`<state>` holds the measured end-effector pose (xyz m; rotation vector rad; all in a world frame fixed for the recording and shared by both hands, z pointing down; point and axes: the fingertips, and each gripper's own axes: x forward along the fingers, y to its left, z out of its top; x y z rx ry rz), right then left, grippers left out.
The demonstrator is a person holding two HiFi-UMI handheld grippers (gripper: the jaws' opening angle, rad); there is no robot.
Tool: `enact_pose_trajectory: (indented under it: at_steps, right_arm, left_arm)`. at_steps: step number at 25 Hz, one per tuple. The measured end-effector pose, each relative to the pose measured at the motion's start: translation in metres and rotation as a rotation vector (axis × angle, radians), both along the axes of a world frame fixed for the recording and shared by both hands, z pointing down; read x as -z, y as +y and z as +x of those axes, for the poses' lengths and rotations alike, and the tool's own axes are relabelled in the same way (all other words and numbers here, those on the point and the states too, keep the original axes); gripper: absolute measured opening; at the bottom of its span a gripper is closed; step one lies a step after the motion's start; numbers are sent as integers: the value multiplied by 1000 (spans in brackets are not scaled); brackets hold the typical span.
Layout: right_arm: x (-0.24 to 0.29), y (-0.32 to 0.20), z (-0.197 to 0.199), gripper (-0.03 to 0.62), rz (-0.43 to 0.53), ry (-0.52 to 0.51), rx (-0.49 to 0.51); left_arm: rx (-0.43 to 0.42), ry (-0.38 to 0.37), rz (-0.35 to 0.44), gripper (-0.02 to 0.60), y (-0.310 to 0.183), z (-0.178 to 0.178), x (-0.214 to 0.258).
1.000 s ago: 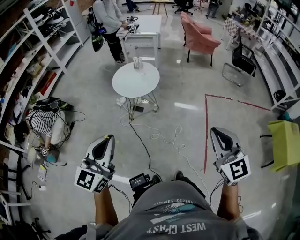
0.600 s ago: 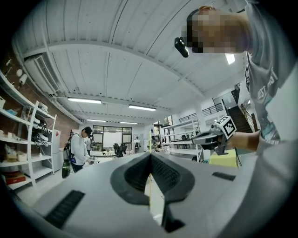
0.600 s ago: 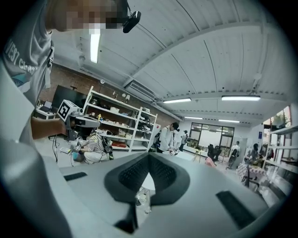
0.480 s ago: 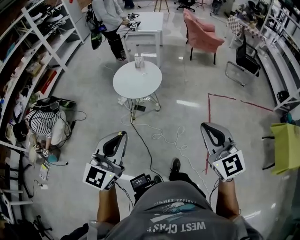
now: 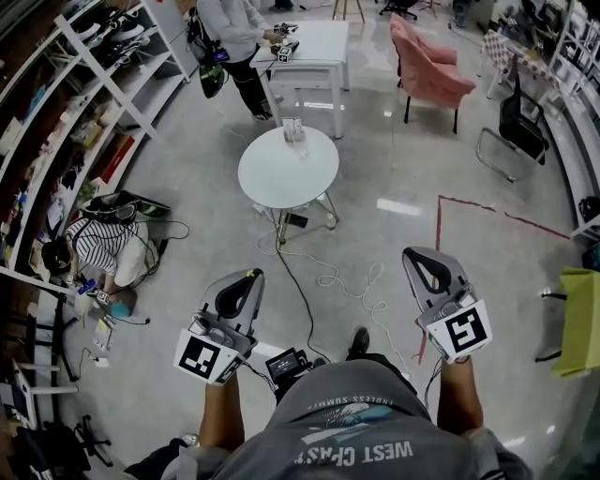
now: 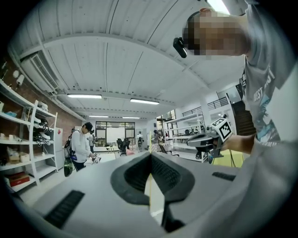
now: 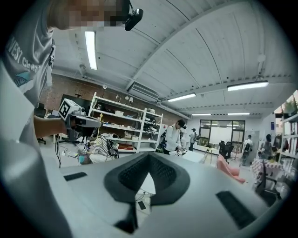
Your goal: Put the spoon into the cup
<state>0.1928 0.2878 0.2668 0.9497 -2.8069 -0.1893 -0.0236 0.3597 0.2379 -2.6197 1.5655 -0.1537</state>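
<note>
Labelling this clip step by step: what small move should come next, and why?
Probably a step forward toward the round white table: the left gripper and the right gripper are both shut, empty and well short of it. The small items on its far edge are too small to identify.

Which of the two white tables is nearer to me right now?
The round table, on the open floor straight ahead. The rectangular table stands farther back, beside the standing person.

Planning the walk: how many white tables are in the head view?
2: the round table straight ahead; the rectangular table beyond it, beside a standing person. Others may be hidden beyond.
</note>
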Motion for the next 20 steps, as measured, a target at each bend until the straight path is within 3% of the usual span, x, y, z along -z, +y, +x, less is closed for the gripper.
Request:
enact_pose_trajectory:
  at_steps: [7,13,18,20]
  right_arm:
    - [-7,-41,8,2,-27,-27,74]
    - [11,-65,11,2,80,-144,136]
    - [-20,-77,22,2,-24,-77,111]
    - [-16,-82,17,2,-13,-80,112]
  left_arm:
    - [64,-21,-15,0,-28,17,5]
    - [90,-17,-24,0,-46,30,4]
    - [84,-27,-17,0,-63,37,6]
    - [80,-24,-19,0,-70,32,7]
